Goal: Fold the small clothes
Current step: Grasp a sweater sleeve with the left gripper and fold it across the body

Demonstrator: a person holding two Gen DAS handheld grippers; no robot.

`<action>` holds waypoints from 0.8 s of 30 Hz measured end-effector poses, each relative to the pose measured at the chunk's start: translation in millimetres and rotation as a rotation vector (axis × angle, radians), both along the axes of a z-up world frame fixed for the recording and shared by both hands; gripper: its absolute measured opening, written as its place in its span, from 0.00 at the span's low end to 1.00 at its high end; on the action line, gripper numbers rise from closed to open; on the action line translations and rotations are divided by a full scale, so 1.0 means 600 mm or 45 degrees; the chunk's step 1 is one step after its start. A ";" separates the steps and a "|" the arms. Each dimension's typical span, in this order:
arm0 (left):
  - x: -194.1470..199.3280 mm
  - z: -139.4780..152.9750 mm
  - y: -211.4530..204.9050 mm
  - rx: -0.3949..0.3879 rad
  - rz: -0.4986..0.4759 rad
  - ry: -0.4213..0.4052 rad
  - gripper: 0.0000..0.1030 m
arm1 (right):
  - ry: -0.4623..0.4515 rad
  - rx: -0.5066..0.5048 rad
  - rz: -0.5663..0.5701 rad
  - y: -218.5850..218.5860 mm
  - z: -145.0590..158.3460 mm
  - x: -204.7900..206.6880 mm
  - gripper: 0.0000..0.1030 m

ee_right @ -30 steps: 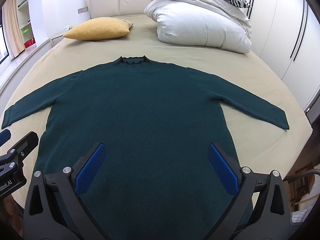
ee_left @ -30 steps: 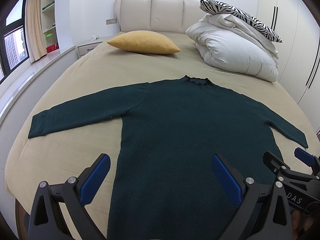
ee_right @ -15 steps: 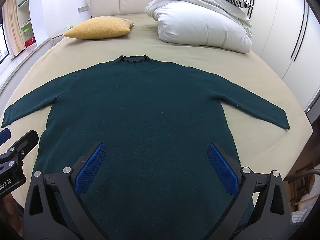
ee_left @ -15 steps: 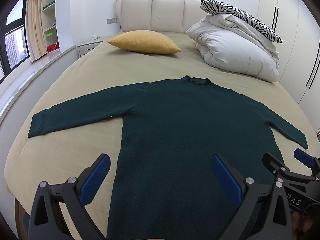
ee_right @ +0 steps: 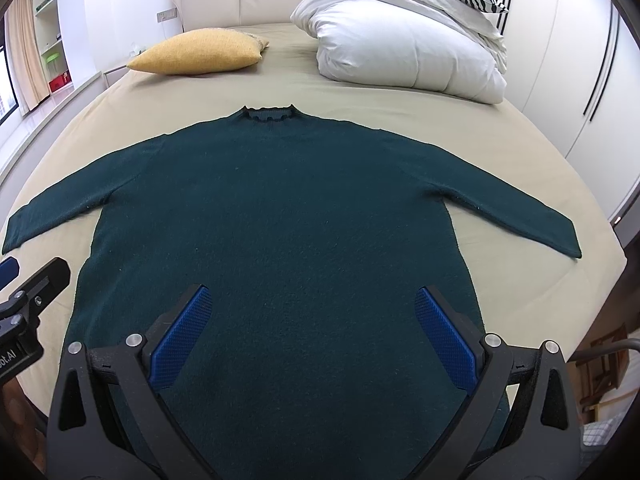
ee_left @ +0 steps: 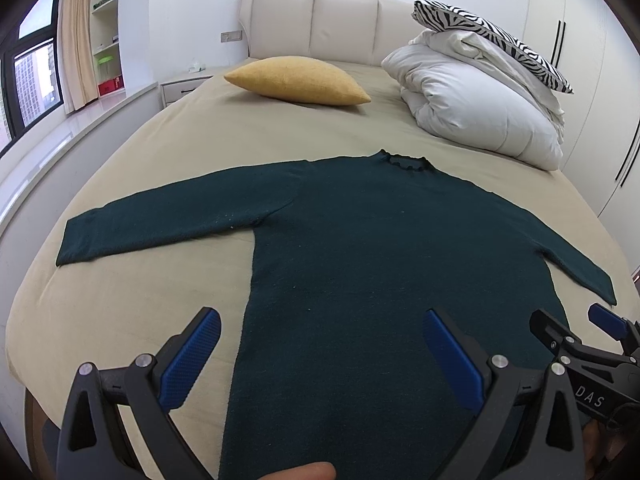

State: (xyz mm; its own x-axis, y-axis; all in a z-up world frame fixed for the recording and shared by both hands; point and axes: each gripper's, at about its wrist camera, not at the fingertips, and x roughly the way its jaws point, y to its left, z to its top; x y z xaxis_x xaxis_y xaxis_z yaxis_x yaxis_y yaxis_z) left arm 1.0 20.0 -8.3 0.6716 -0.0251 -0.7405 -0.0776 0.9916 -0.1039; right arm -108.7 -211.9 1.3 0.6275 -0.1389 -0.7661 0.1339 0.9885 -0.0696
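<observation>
The sweater (ee_right: 276,216) lies flat in the middle of the frame exactly as before, and I keep both grippers, left (ee_left: 320,344) and right (ee_right: 312,324), with fingers open and empty, so folding is not started.

Dark green knit sweater (ee_right: 280,216) lies flat mid-bed (ee_right: 400,108); beyond its collar, mustard yellow cushion (ee_right: 200,52) left, folded white duvet (ee_right: 404,52) right.

Black-framed left tongs (ee_left: 318,322) and right tongs (ee_right: 312,300), blue textured pads, silver screws.

beige bed (ee_left: 168,160), yellow pillow (ee_left: 298,80), white duvet (ee_right: 404,52), zebra-print pillow (ee_left: 492,32)
</observation>
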 end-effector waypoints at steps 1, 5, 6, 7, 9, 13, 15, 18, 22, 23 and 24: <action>-0.001 -0.001 0.008 -0.022 0.006 0.002 1.00 | 0.001 0.001 0.000 -0.001 -0.001 0.001 1.00; -0.013 0.000 0.056 -0.125 0.044 -0.053 1.00 | -0.019 0.044 0.001 -0.011 0.000 0.006 1.00; -0.016 0.000 0.071 -0.151 0.047 -0.063 1.00 | -0.031 0.070 0.002 -0.016 0.001 0.007 1.00; -0.016 -0.001 0.087 -0.181 0.046 -0.058 1.00 | -0.043 0.095 0.001 -0.019 0.003 0.008 1.00; -0.013 -0.008 0.131 -0.285 0.048 -0.027 1.00 | -0.083 0.175 0.005 -0.032 0.010 0.012 1.00; -0.015 -0.027 0.232 -0.530 0.165 -0.054 1.00 | -0.111 0.280 0.021 -0.048 0.016 0.028 1.00; -0.014 -0.042 0.275 -0.511 0.295 -0.018 1.00 | -0.118 0.318 0.043 -0.051 0.018 0.040 1.00; -0.015 -0.057 0.324 -0.533 0.385 -0.003 1.00 | -0.116 0.396 0.079 -0.047 0.018 0.059 1.00; -0.011 -0.084 0.406 -0.690 0.496 0.000 0.99 | -0.097 0.498 0.138 -0.037 0.015 0.088 0.98; -0.006 -0.091 0.428 -0.687 0.542 -0.002 0.99 | -0.093 0.513 0.152 -0.033 0.014 0.095 0.96; 0.001 -0.101 0.450 -0.686 0.592 0.015 0.98 | -0.086 0.526 0.169 -0.030 0.012 0.103 0.92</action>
